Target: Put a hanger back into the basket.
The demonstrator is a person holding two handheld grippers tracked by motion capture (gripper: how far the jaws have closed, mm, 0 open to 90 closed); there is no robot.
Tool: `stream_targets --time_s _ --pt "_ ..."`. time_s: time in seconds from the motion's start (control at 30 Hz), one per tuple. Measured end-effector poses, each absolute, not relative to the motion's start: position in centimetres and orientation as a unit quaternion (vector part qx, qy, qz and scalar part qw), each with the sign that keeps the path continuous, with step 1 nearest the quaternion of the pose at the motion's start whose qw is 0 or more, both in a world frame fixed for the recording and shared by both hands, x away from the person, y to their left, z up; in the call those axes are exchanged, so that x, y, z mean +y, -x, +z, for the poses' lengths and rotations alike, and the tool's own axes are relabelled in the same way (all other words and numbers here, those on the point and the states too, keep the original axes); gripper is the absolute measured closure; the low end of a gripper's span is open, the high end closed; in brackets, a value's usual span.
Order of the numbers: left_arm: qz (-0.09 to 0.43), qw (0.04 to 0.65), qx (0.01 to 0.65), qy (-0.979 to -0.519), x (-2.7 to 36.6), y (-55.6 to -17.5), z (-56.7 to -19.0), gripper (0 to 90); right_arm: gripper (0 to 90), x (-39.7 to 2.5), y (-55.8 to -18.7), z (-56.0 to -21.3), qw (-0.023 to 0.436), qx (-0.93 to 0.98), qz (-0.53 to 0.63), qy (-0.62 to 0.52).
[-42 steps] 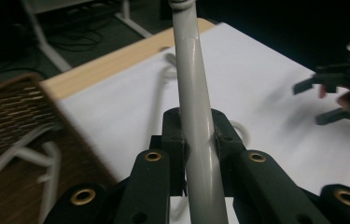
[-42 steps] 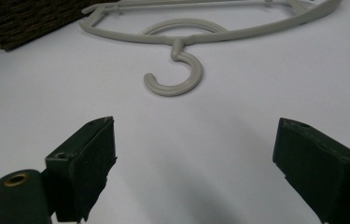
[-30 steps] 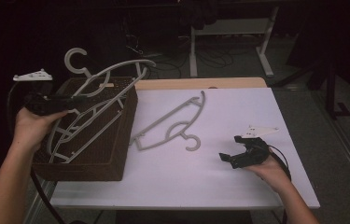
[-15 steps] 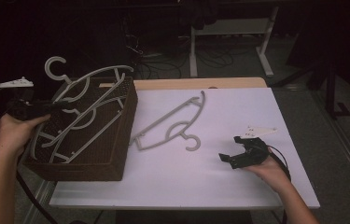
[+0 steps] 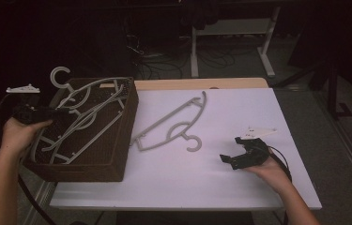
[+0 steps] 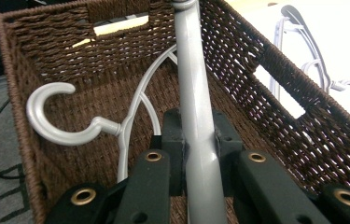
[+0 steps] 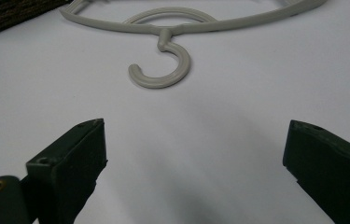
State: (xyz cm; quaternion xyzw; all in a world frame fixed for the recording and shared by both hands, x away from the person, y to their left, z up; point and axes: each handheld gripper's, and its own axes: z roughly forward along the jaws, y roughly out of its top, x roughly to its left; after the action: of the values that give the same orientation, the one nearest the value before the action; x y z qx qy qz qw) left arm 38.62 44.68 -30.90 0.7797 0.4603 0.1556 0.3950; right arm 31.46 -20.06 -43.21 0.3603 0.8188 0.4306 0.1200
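My left claw [image 6: 196, 154] clamped tight on grey hanger [image 6: 193, 84], over brown basket [image 5: 117, 159]. Lower it flat onto other hangers, hook inside rim, then let go. Right claw [image 5: 234, 157] wide open on worktop [image 5: 220, 187], near second hanger [image 7: 163, 70].

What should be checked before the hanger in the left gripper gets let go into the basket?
1. Left gripper clamped on the held hanger: ok.
2. Held hanger inside the wicker basket: not ok, its hook pokes over the rim.
3. Room in the basket beside the hanger already inside: cannot tell.
4. Right gripper open and free: ok.
5. Last hanger flat on the white table, apart from the right gripper: ok.
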Motion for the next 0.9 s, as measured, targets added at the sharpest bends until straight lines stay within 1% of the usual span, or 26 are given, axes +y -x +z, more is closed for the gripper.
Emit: stream_targets --time_s 0.07,0.2,0.33,0.53,0.57,0.6,0.63,0.67,0.7,0.9 --pt "0.148 0.400 0.466 -0.775 45.1 -38.7 -31.2 79.8 5.6 -20.1 -31.5 -43.3 0.120 0.819 0.429 -0.360" --pt "0.126 0.394 0.467 -0.782 45.8 -38.8 -32.4 79.7 5.6 -20.0 -31.5 -43.3 0.119 0.820 0.430 -0.360" --pt "0.115 0.382 0.465 -0.790 45.3 -39.3 -33.0 79.7 5.6 -20.0 -31.6 -43.4 0.118 0.820 0.428 -0.362" --pt "0.089 0.363 0.484 -0.791 44.6 -39.8 -35.5 79.0 5.6 -20.1 -31.6 -43.3 0.119 0.820 0.428 -0.360" --pt "0.108 0.351 0.486 -0.793 44.4 -39.8 -35.7 75.9 5.6 -20.1 -31.6 -43.3 0.119 0.820 0.429 -0.360" --pt "0.130 0.347 0.488 -0.790 44.1 -39.7 -35.6 62.1 5.6 -20.1 -31.6 -43.3 0.119 0.820 0.429 -0.360" --pt "0.140 0.354 0.487 -0.786 44.0 -39.6 -35.3 50.9 5.6 -20.1 -31.6 -43.3 0.119 0.820 0.429 -0.359" --pt "0.145 0.364 0.488 -0.780 44.0 -39.5 -35.0 45.4 5.6 -20.1 -31.6 -43.3 0.118 0.820 0.430 -0.359" --pt "0.152 0.370 0.488 -0.776 44.0 -39.5 -34.6 45.4 5.6 -20.1 -31.6 -43.3 0.118 0.820 0.430 -0.359" --pt "0.164 0.405 0.458 -0.774 42.7 -39.0 -32.7 30.3 5.6 -20.0 -31.6 -43.2 0.119 0.820 0.431 -0.358"
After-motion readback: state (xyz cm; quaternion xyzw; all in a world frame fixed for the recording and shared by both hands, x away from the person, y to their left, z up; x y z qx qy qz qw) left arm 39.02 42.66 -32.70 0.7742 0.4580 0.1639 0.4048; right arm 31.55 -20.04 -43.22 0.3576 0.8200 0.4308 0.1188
